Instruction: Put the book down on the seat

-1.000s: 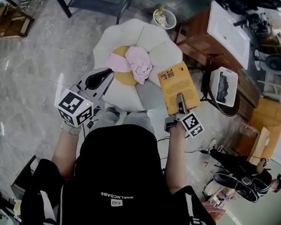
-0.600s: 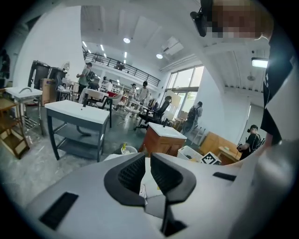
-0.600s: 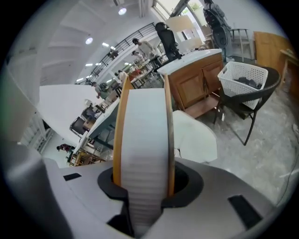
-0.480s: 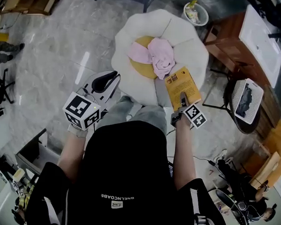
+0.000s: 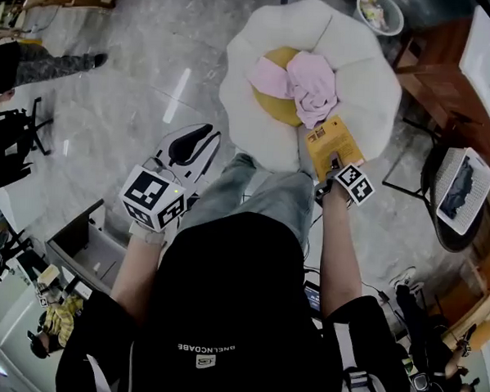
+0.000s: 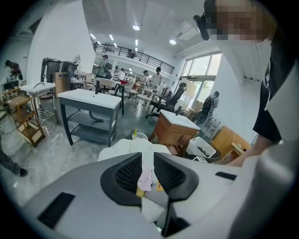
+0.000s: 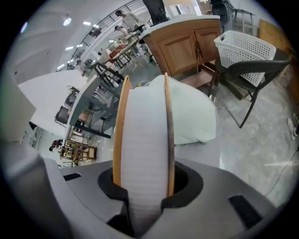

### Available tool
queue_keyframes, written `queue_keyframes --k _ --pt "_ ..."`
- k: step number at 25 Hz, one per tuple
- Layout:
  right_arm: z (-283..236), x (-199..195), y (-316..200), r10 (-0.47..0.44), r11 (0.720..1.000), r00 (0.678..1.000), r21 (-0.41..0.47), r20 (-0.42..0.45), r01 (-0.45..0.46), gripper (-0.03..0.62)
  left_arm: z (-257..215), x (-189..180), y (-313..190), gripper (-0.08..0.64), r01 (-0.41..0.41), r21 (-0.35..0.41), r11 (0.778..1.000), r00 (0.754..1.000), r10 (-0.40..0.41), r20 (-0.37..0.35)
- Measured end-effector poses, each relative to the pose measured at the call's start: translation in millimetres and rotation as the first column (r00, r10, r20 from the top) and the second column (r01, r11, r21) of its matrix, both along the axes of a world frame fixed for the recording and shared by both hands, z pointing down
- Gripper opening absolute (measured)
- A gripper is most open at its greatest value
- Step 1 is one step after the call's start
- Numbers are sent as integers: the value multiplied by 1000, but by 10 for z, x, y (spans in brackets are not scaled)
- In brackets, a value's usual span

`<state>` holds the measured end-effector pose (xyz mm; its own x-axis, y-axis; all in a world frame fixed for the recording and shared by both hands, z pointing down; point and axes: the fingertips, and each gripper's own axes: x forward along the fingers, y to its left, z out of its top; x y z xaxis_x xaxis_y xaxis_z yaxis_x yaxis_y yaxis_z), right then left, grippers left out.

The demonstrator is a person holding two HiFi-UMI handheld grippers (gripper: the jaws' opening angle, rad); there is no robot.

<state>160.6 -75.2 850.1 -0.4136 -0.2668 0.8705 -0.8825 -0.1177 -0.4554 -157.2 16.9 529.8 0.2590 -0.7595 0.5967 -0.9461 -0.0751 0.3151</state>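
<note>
The seat (image 5: 366, 83) is a white flower-shaped pouf with a yellow centre and a crumpled pink cloth (image 5: 308, 80) on it. The orange book (image 5: 334, 142) lies flat over the seat's near right edge, close to the cloth. My right gripper (image 5: 335, 163) is shut on the book's near end. In the right gripper view the book (image 7: 142, 130) fills the jaws, page edges toward the camera, with the seat (image 7: 194, 116) behind. My left gripper (image 5: 205, 137) hovers left of the seat. Its jaws (image 6: 148, 161) stand together with only a slit between them, holding nothing.
A wooden cabinet (image 5: 448, 71) stands right of the seat, a black chair with a white basket (image 5: 462, 186) nearer right. A small bin (image 5: 378, 9) sits behind the seat. The person's leg (image 5: 261, 200) touches the seat's front. A grey table (image 6: 88, 100) stands farther off.
The book has moved left and forward, from beside the seat onto its near right edge. The seat has come closer to the person. The left gripper has kept its place and state.
</note>
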Motion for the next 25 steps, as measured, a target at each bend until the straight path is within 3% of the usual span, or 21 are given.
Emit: queue_keyframes --k 10,25 --pt "971 147 -69 -8 996 997 -84 -80 2 161 407 201 173 74 11 -64 998 1000 -11 1" --pt "1687 8 -2 4 993 993 -113 -117 -17 163 871 199 451 74 69 -140 988 996 -76 -47"
